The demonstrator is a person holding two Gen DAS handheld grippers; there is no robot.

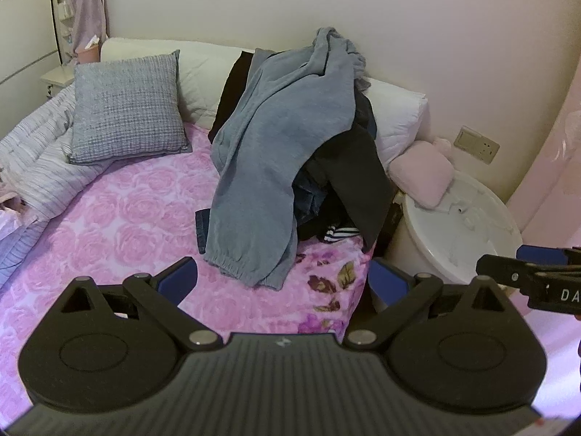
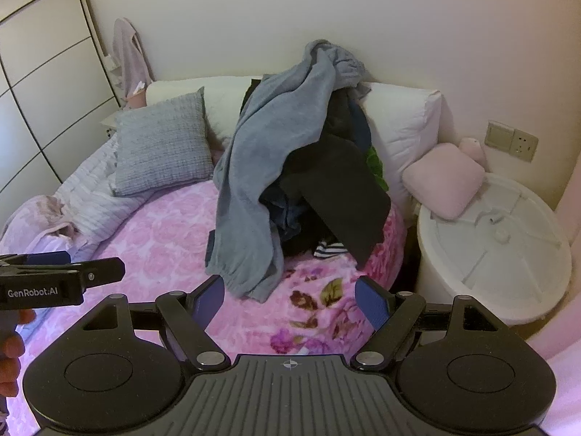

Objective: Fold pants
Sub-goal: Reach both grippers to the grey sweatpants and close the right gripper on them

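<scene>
Both the left gripper [image 1: 283, 276] and right gripper [image 2: 288, 299] hover wide open and empty near the bed [image 1: 145, 218], where grey-blue pants [image 1: 276, 138] drape a far clothes pile [image 2: 326, 196].

Grey-blue sweatpants [image 1: 276, 138], soft fleece-like cloth, unfolded. Draped over the top and left side of a heap of dark clothes [image 1: 348, 167]. Waist end bunched at the heap's peak; legs hang down its front, elastic cuffs resting on the bedspread at the heap's foot.
</scene>
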